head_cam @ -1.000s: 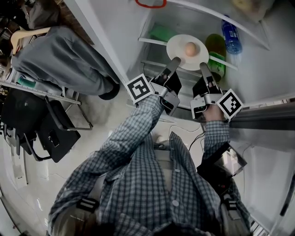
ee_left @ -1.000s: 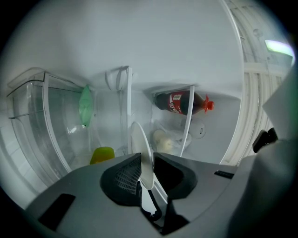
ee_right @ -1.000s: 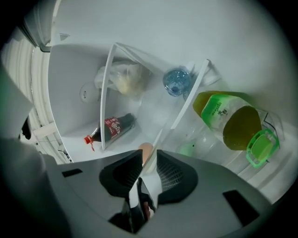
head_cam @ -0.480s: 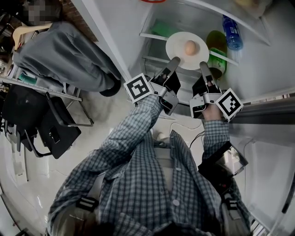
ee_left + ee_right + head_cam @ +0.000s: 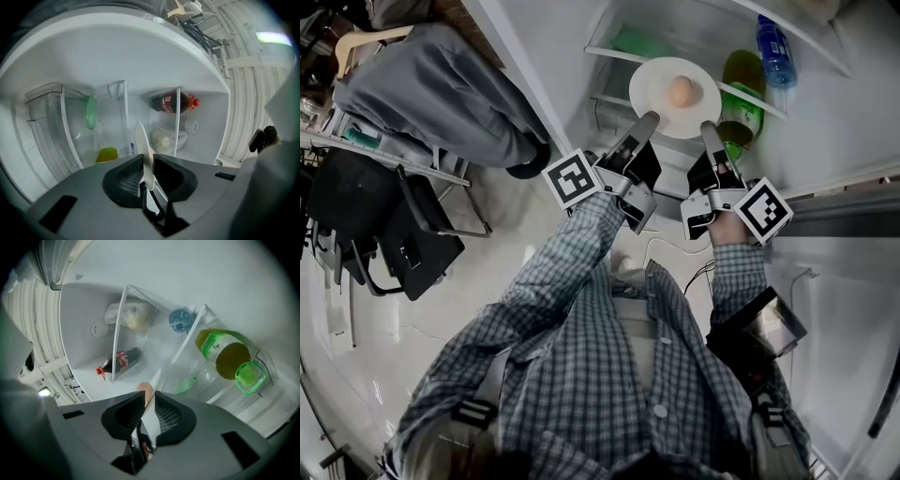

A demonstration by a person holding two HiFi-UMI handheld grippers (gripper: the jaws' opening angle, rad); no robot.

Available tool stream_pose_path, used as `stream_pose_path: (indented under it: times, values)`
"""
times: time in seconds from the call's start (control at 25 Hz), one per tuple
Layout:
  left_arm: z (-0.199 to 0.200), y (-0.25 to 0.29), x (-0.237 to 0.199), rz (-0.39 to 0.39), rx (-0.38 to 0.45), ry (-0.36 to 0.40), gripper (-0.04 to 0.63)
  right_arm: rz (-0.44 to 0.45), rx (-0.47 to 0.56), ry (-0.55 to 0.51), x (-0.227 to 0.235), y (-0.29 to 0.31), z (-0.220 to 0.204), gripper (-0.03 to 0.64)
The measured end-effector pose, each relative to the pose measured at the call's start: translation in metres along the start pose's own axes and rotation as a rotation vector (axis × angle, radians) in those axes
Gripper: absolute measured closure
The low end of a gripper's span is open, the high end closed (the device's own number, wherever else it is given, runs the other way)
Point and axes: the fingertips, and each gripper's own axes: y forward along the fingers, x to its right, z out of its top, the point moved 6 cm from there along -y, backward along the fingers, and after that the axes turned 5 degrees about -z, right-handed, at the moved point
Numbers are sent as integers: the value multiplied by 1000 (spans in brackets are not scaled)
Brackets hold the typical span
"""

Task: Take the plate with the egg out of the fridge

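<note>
Left claw (image 5: pixel 148 161): the jaws have just been closing, and the plate (image 5: pixel 658 77) stands edge-on between the pads. Both pads appear to press on its rim. I judge this a pinch on the edge only, with little plate inside the bite.

Plate: upper centre of the head view, inside the fridge, at the front of a shelf (image 5: pixel 609 54). I cannot tell whether it rests on the shelf or is already lifted clear.

Egg (image 5: pixel 681 91): lies loose near the middle of the plate, with nothing to stop it rolling.

Right claw (image 5: pixel 149 401): closed on the opposite near rim, with the egg showing just beyond the pads.

Green bottle (image 5: pixel 739 80): stands just right of the plate. A blue bottle (image 5: pixel 772 47) is further toward the upper right.

Recommendations for the step in hand, the withdrawal:
- Hold both claws at the same height so the plate stays flat, since any tilt is likely to send the egg off the edge
- Move both hands together at one pace, because uneven travel would twist the rim out of a shallow pinch
- Raise the plate only enough to clear the shelf front, then draw it straight toward the lower frame
- Keep the right rim off the green bottle
- Do not tighten further, as the grip looks sufficient
</note>
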Motion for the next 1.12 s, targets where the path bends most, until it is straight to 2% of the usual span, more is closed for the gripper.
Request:
stream_pose_path:
  times: [0.12, 0.28, 0.56, 0.88, 1.12]
  values:
    - [-3, -10, 3, 6, 46, 10, 523, 17, -40, -19, 0, -3, -4, 548]
    - [-10, -30, 9, 21, 88, 33, 523, 40, -82, 18, -2, -9, -18, 548]
    - [-12, -63, 27, 31, 148, 56, 524, 74, -137, 14, -19, -16, -41, 548]
    - [-12, -102, 48, 38, 168, 48, 525, 84, -151, -2, -38, -34, -73, 548]
    - [-12, -136, 64, 55, 139, 39, 525, 59, -139, 12, -55, -54, -104, 548]
